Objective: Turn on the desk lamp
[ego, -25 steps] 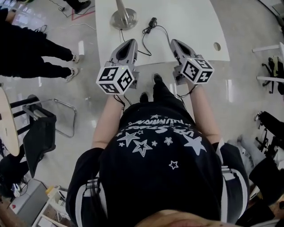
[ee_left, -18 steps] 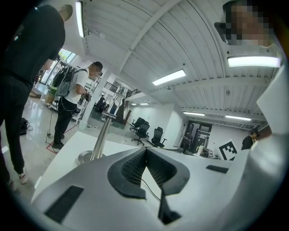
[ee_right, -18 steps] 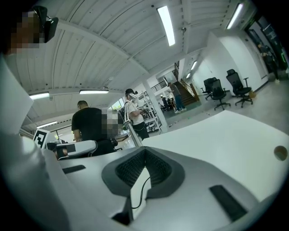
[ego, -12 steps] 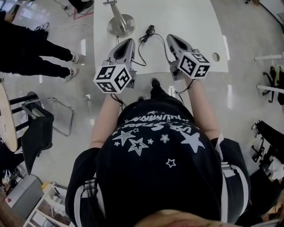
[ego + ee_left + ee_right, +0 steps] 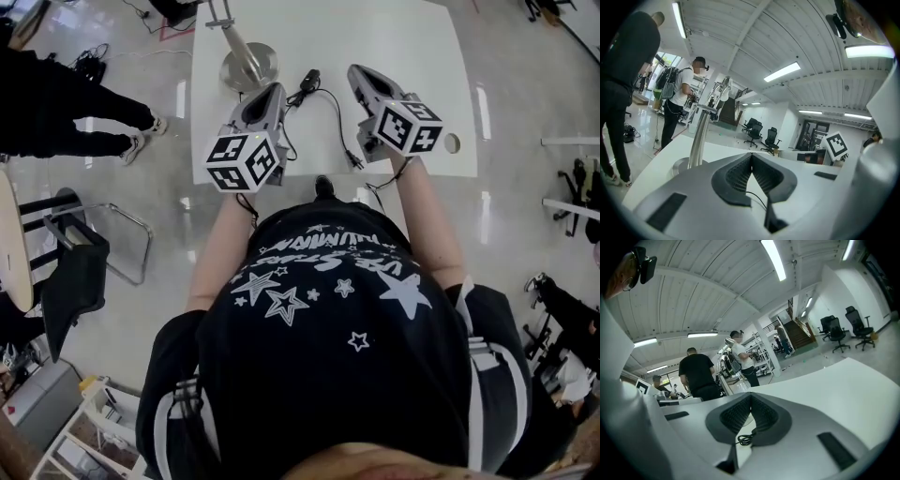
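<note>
The desk lamp's round metal base (image 5: 248,67) stands at the far left of the white table (image 5: 403,37), and its pole (image 5: 220,17) leans up out of the frame. A black cable with an inline switch (image 5: 309,79) lies between my grippers. My left gripper (image 5: 273,91) is shut and empty, just right of and nearer than the base. My right gripper (image 5: 356,72) is shut and empty, to the right of the switch. In the left gripper view the pole (image 5: 698,140) rises left of the shut gripper (image 5: 751,157). In the right gripper view a cable coil (image 5: 746,438) lies below the shut gripper (image 5: 751,397).
A round hole (image 5: 452,143) sits near the table's front right corner. A person in black (image 5: 66,103) stands on the floor to the left, near a black chair (image 5: 84,277). Office chairs (image 5: 761,136) and other people (image 5: 698,373) are farther off.
Both grippers have moved forward over the table's front edge, closer to the lamp base and the switch. Their jaws stay shut.
</note>
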`<state>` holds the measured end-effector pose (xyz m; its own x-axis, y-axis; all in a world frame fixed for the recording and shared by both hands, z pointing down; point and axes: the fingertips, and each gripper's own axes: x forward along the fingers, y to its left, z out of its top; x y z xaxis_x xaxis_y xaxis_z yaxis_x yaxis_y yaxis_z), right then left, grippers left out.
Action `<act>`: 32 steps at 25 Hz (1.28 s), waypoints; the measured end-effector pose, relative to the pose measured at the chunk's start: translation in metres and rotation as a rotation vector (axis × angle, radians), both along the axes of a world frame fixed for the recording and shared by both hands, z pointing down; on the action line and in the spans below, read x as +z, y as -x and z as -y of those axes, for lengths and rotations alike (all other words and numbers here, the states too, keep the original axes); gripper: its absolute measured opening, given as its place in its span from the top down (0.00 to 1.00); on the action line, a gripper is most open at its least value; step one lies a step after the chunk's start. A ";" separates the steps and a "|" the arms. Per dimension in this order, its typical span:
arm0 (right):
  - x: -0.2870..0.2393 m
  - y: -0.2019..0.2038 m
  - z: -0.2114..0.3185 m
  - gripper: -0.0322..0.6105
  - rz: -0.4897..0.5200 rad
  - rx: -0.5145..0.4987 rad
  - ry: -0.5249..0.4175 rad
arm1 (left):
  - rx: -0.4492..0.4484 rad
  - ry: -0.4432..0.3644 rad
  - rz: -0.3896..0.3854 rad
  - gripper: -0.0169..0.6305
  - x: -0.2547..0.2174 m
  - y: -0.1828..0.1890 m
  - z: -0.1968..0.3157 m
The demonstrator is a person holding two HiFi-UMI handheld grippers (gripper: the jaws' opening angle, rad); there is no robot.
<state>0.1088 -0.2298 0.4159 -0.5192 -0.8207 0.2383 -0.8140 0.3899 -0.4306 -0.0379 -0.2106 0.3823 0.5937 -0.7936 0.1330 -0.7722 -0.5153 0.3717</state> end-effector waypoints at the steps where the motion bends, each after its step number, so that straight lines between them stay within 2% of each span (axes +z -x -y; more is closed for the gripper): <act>1: 0.001 -0.001 0.004 0.95 0.000 -0.006 0.003 | -0.004 0.004 0.007 0.96 0.003 -0.002 0.003; 9: 0.016 -0.009 0.027 0.95 -0.007 -0.061 0.038 | -0.004 0.083 0.091 0.96 0.042 -0.021 0.014; 20: 0.038 0.000 0.042 0.95 -0.013 -0.141 0.089 | 0.026 0.179 0.218 0.96 0.093 -0.038 0.021; 24: 0.044 0.002 0.045 0.95 -0.001 -0.153 0.110 | 0.042 0.189 0.286 0.95 0.103 -0.041 0.029; 27: 0.048 0.000 0.048 0.95 0.001 -0.155 0.119 | 0.064 0.176 0.287 0.95 0.104 -0.049 0.036; 29: 0.048 -0.004 0.049 0.95 0.003 -0.150 0.125 | 0.081 0.175 0.296 0.88 0.107 -0.053 0.037; 32: 0.055 -0.007 0.050 0.95 0.007 -0.158 0.144 | 0.109 0.191 0.338 0.84 0.118 -0.058 0.039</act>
<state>0.1160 -0.2795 0.4708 -0.6411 -0.6866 0.3430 -0.7442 0.4469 -0.4964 0.0200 -0.2494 0.5001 0.5702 -0.6709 0.4741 -0.8122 -0.5471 0.2026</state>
